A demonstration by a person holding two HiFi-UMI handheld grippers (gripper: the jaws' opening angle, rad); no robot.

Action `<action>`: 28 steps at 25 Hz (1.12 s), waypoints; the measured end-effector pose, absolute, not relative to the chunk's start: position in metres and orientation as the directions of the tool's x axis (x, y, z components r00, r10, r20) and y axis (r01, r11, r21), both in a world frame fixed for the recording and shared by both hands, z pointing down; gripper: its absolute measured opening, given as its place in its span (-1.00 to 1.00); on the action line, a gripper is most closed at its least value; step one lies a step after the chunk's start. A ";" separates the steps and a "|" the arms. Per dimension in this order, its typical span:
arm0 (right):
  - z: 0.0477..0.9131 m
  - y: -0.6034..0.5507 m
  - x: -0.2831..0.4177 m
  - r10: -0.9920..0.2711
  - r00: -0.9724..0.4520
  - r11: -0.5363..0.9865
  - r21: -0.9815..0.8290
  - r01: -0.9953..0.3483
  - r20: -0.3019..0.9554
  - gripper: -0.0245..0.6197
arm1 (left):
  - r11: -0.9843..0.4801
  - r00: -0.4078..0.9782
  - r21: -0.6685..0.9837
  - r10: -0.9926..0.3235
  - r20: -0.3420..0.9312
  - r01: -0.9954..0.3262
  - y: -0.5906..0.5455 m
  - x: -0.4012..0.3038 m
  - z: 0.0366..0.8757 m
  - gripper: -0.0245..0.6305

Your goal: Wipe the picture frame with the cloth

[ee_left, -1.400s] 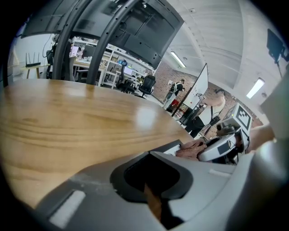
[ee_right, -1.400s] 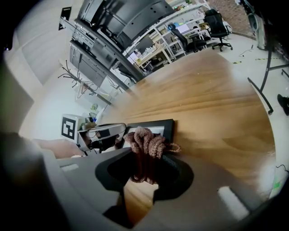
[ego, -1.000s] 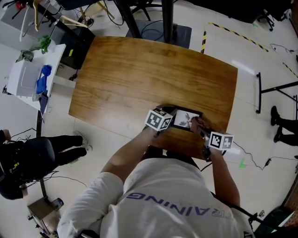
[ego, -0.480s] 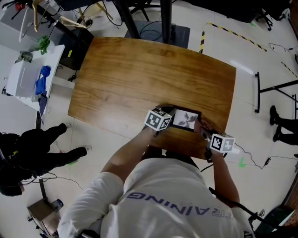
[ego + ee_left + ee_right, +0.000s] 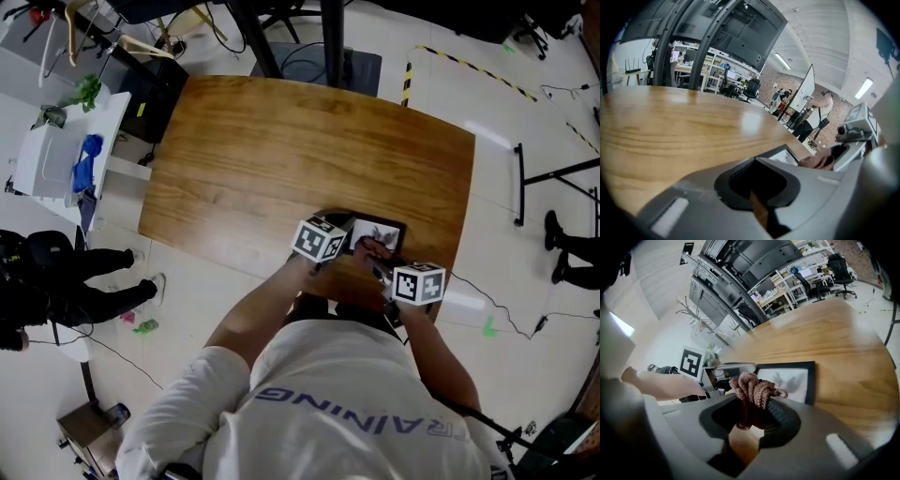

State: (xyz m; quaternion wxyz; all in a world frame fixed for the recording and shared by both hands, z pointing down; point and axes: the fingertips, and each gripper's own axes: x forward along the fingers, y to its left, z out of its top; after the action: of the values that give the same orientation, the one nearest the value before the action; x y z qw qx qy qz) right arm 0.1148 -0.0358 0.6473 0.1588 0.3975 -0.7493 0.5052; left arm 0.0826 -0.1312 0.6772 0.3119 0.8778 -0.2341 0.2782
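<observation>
two right gripper (image 5: 754,414) fingers (image 5: 780,414) pinch the cloth (image 5: 753,389) over the picture frame (image 5: 789,379).

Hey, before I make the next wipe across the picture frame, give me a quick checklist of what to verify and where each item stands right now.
1. Cloth gripped: ok. The right gripper has its jaws clamped on the bunched brown cloth.
2. Frame flat: ok. The picture frame lies face up on the table.
3. Frame fully supported: ok, though it sits close to the table's near edge.
4. Cloth touching the glass: cannot tell. The cloth is over the frame, but contact isn't visible.
5. Frame steadied: cannot tell. The left gripper is at the frame's left edge, with its jaws together on nothing.
</observation>
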 end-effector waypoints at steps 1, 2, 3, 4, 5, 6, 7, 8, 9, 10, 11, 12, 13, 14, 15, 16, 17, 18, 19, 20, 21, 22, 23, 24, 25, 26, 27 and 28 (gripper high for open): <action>0.650 -0.037 0.103 -0.418 -0.648 0.181 -0.640 -0.746 0.637 -0.55 | -0.695 0.736 0.419 -0.236 0.634 -0.584 -0.131 0.083 0.677 -0.91; 0.654 -0.037 0.091 -0.400 -0.660 0.192 -0.646 -0.739 0.636 -0.55 | -0.694 0.736 0.421 -0.235 0.635 -0.584 -0.131 0.083 0.677 -0.91; 0.658 -0.037 0.082 -0.382 -0.672 0.203 -0.651 -0.731 0.635 -0.55 | -0.694 0.736 0.421 -0.234 0.635 -0.584 -0.131 0.082 0.677 -0.91; 0.662 -0.036 0.074 -0.364 -0.679 0.210 -0.655 -0.726 0.637 -0.55 | -0.694 0.736 0.422 -0.233 0.635 -0.584 -0.131 0.082 0.677 -0.91; 0.666 -0.035 0.071 -0.350 -0.682 0.208 -0.656 -0.725 0.643 -0.55 | -0.694 0.736 0.422 -0.234 0.635 -0.584 -0.131 0.082 0.676 -0.91; 0.669 -0.034 0.070 -0.344 -0.681 0.198 -0.659 -0.726 0.647 -0.55 | -0.694 0.737 0.422 -0.234 0.635 -0.584 -0.131 0.083 0.676 -0.91; 0.671 -0.034 0.072 -0.343 -0.679 0.186 -0.661 -0.727 0.649 -0.55 | -0.695 0.737 0.421 -0.234 0.634 -0.583 -0.131 0.084 0.676 -0.91; 0.672 -0.034 0.075 -0.346 -0.676 0.176 -0.663 -0.727 0.650 -0.55 | -0.697 0.737 0.419 -0.234 0.634 -0.582 -0.131 0.084 0.677 -0.91; 0.673 -0.033 0.078 -0.349 -0.673 0.169 -0.663 -0.729 0.652 -0.55 | -0.700 0.736 0.416 -0.234 0.635 -0.581 -0.131 0.083 0.677 -0.91; 0.674 -0.033 0.082 -0.352 -0.670 0.161 -0.663 -0.731 0.654 -0.55 | -0.703 0.736 0.413 -0.233 0.635 -0.579 -0.131 0.083 0.677 -0.91; 0.674 -0.031 0.087 -0.357 -0.666 0.149 -0.663 -0.733 0.656 -0.55 | -0.707 0.736 0.410 -0.232 0.636 -0.577 -0.130 0.083 0.677 -0.91; 0.674 -0.029 0.093 -0.362 -0.660 0.134 -0.664 -0.735 0.658 -0.55 | -0.709 0.737 0.409 -0.230 0.636 -0.574 -0.129 0.083 0.677 -0.91; 0.674 -0.027 0.100 -0.370 -0.654 0.118 -0.665 -0.737 0.660 -0.55 | -0.711 0.737 0.409 -0.228 0.636 -0.573 -0.129 0.084 0.677 -0.91; 0.673 -0.025 0.108 -0.379 -0.648 0.101 -0.667 -0.738 0.661 -0.55 | -0.711 0.737 0.409 -0.228 0.636 -0.572 -0.129 0.084 0.677 -0.91; 0.673 -0.023 0.116 -0.388 -0.642 0.083 -0.669 -0.739 0.661 -0.55 | -0.712 0.738 0.409 -0.227 0.636 -0.571 -0.129 0.084 0.677 -0.91; 0.673 -0.020 0.124 -0.398 -0.636 0.065 -0.671 -0.739 0.661 -0.55 | -0.712 0.738 0.409 -0.226 0.636 -0.570 -0.129 0.084 0.677 -0.91; 0.673 -0.018 0.131 -0.408 -0.629 0.047 -0.673 -0.738 0.661 -0.55 | -0.713 0.738 0.408 -0.225 0.636 -0.569 -0.129 0.084 0.677 -0.91; 0.673 -0.016 0.139 -0.417 -0.624 0.030 -0.676 -0.736 0.661 -0.55 | -0.715 0.738 0.407 -0.224 0.636 -0.569 -0.129 0.084 0.677 -0.91; 0.673 -0.014 0.146 -0.426 -0.619 0.011 -0.680 -0.733 0.660 -0.55 | -0.716 0.738 0.406 -0.225 0.636 -0.568 -0.129 0.083 0.677 -0.91; 0.673 -0.012 0.152 -0.433 -0.615 -0.006 -0.684 -0.729 0.659 -0.55 | -0.716 0.738 0.405 -0.226 0.636 -0.568 -0.129 0.083 0.676 -0.91; 0.673 -0.011 0.159 -0.440 -0.611 -0.022 -0.687 -0.726 0.659 -0.55 | -0.716 0.738 0.404 -0.227 0.636 -0.569 -0.129 0.083 0.676 -0.91; 0.673 -0.009 0.165 -0.445 -0.607 -0.035 -0.690 -0.723 0.658 -0.54 | -0.717 0.738 0.404 -0.228 0.635 -0.569 -0.130 0.083 0.676 -0.91; 0.673 -0.007 0.172 -0.449 -0.604 -0.047 -0.692 -0.720 0.659 -0.54 | -0.717 0.738 0.403 -0.228 0.635 -0.569 -0.130 0.083 0.676 -0.91; 0.673 -0.004 0.179 -0.452 -0.600 -0.058 -0.693 -0.718 0.660 -0.55 | -0.716 0.738 0.404 -0.228 0.635 -0.569 -0.129 0.083 0.677 -0.91; 0.673 -0.001 0.187 -0.456 -0.594 -0.070 -0.693 -0.718 0.662 -0.54 | -0.716 0.738 0.404 -0.228 0.636 -0.569 -0.129 0.083 0.677 -0.91; 0.674 0.003 0.195 -0.461 -0.587 -0.083 -0.691 -0.718 0.666 -0.55 | -0.715 0.736 0.404 -0.227 0.637 -0.570 -0.128 0.083 0.678 -0.91; 0.674 0.006 0.202 -0.465 -0.580 -0.095 -0.689 -0.719 0.669 -0.54 | -0.715 0.735 0.403 -0.227 0.639 -0.572 -0.128 0.083 0.680 -0.91; 0.674 0.009 0.208 -0.470 -0.572 -0.107 -0.687 -0.719 0.672 -0.54 | -0.715 0.733 0.402 -0.227 0.641 -0.573 -0.128 0.083 0.681 -0.91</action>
State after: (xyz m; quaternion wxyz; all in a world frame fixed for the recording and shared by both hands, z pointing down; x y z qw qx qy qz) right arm 0.2080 0.0087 0.6744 0.1049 0.4504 -0.6599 0.5922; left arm 0.0829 -0.1280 0.6813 0.3019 0.8806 -0.2271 0.2861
